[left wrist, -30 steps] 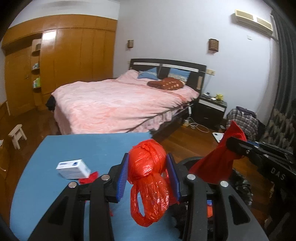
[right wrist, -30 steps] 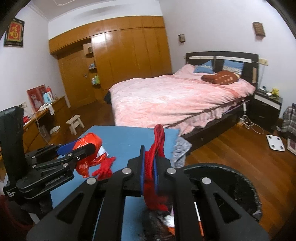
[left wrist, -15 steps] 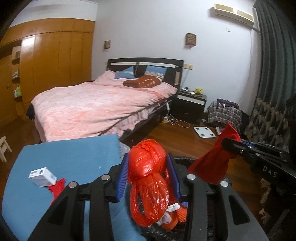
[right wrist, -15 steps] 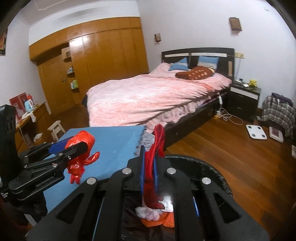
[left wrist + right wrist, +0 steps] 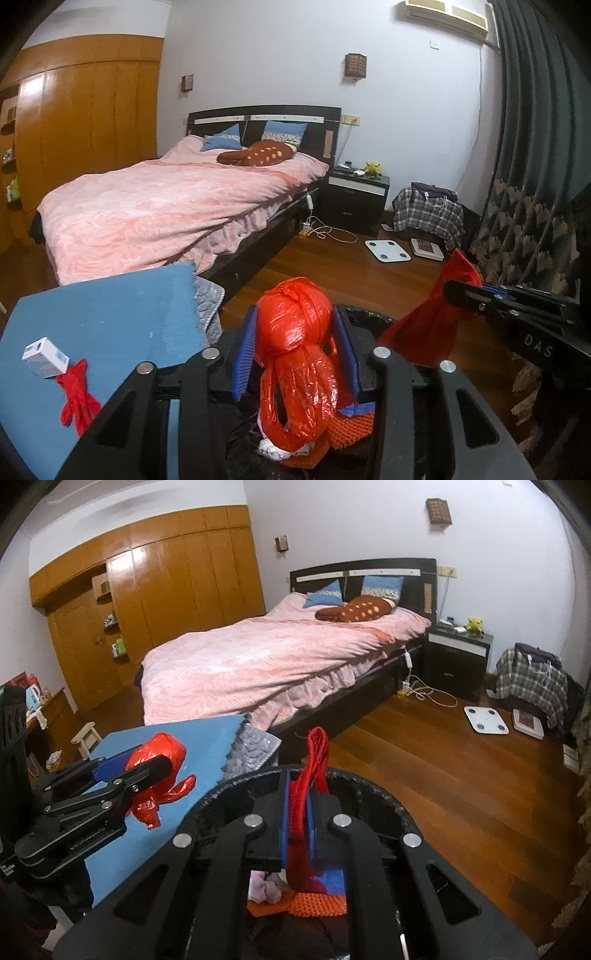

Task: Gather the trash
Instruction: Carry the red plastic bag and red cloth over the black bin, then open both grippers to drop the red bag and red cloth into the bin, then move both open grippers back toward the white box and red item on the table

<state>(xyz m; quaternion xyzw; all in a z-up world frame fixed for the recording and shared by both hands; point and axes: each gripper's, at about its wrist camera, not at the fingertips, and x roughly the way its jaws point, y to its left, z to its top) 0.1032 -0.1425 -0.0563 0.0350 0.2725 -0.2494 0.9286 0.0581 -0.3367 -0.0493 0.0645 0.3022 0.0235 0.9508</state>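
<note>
The left gripper (image 5: 295,354) is clamped on a crumpled red plastic bag (image 5: 295,365), with both blue finger pads pressed against the bag's knotted upper bulge. The bag's looped handles hang below the pads, above the open trash bin (image 5: 365,317). The right gripper (image 5: 299,819) is clenched on a red mesh net (image 5: 314,771); the net stands up between the narrowly set pads and its lower end trails down into the bin. Both held items are positioned over the bin's black-lined mouth.

Inside the bin lie an orange knitted piece (image 5: 314,901) and pale crumpled tissue (image 5: 266,886).

Just left of the bin is the blue table (image 5: 110,314). On the table, on the side away from the bin, rest a small white box (image 5: 46,356) and a red scrap (image 5: 77,398), the box touching the scrap's upper end. A grey quilted cloth (image 5: 251,749) hangs off the table edge nearest the bin.

Beyond the bin stands a bed (image 5: 166,206) with a pink cover.
</note>
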